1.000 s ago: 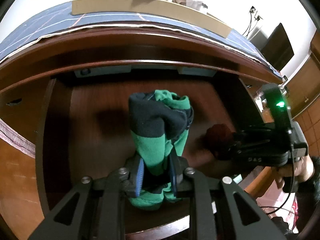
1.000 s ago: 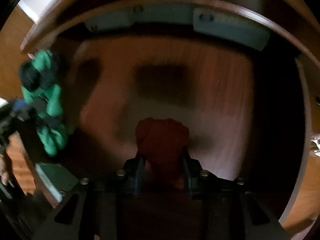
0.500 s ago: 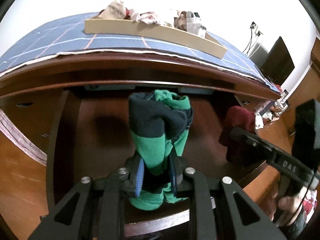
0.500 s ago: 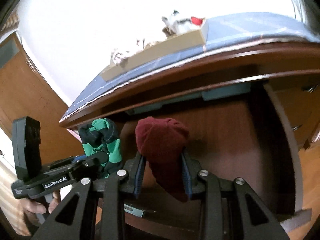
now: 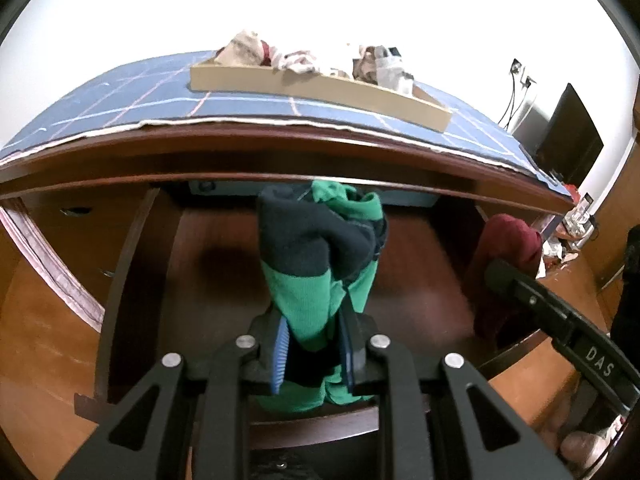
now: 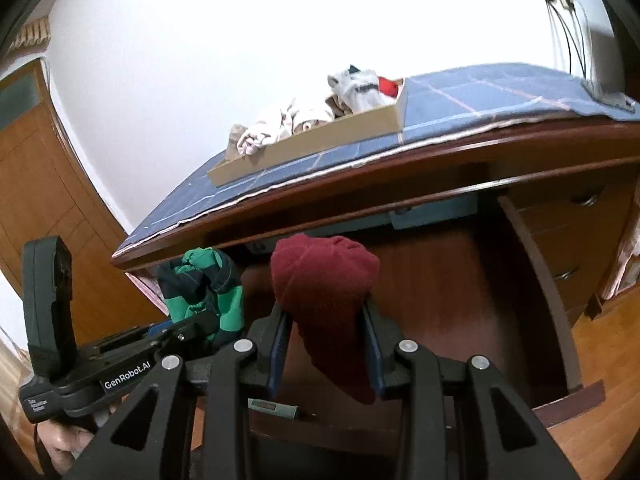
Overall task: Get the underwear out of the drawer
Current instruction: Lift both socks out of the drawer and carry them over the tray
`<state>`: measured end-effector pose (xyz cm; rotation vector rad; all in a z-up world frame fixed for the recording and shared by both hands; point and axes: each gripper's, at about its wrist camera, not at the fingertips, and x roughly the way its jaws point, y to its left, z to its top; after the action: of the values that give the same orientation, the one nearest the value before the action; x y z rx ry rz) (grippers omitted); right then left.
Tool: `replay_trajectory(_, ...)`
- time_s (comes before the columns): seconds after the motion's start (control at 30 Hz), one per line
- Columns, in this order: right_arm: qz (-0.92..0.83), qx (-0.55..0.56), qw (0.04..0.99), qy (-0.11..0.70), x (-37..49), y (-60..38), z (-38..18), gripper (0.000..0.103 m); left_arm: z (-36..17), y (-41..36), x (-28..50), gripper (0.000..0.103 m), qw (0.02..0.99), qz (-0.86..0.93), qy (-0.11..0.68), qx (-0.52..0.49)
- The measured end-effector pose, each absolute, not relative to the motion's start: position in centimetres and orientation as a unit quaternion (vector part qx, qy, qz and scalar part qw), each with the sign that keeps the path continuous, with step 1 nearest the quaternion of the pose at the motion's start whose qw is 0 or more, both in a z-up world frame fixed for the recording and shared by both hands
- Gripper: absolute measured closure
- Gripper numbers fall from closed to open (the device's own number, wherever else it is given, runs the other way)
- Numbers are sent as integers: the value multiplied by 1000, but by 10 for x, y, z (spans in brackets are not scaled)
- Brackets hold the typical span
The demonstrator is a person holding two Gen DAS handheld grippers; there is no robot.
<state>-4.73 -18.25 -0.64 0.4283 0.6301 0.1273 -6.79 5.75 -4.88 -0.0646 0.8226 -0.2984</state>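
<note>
My left gripper (image 5: 316,344) is shut on a rolled green and navy underwear (image 5: 320,256), held above the open wooden drawer (image 5: 120,288). My right gripper (image 6: 326,344) is shut on a rolled dark red underwear (image 6: 324,284), also lifted over the drawer (image 6: 540,280). In the left wrist view the red roll (image 5: 508,244) and the right gripper's arm show at the right. In the right wrist view the green roll (image 6: 204,284) and the left gripper show at the lower left. The drawer floor under both rolls looks bare.
A desk top with a blue checked cloth (image 5: 140,96) overhangs the drawer. On it stands a shallow cardboard tray (image 5: 312,88) with several folded garments (image 6: 304,120). Smaller closed drawers (image 6: 572,240) flank the open one. A dark monitor (image 5: 568,144) stands at the far right.
Both grippers have risen out of the drawer with their rolls, and the views have tipped up so the desk top and tray show. The right gripper moved most, early in the second.
</note>
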Motion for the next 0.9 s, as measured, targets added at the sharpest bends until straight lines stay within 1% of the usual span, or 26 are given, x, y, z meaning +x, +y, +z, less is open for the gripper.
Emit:
replay_trajectory(0.23,51,199,937,284,-58,-181,2,67,-37,56,-77,83,920,-126,370,-20)
replay_trajectory(0.9,21,151,963,223,-79,-174,27,67,-16,47,-94,83,939,-119,322,3)
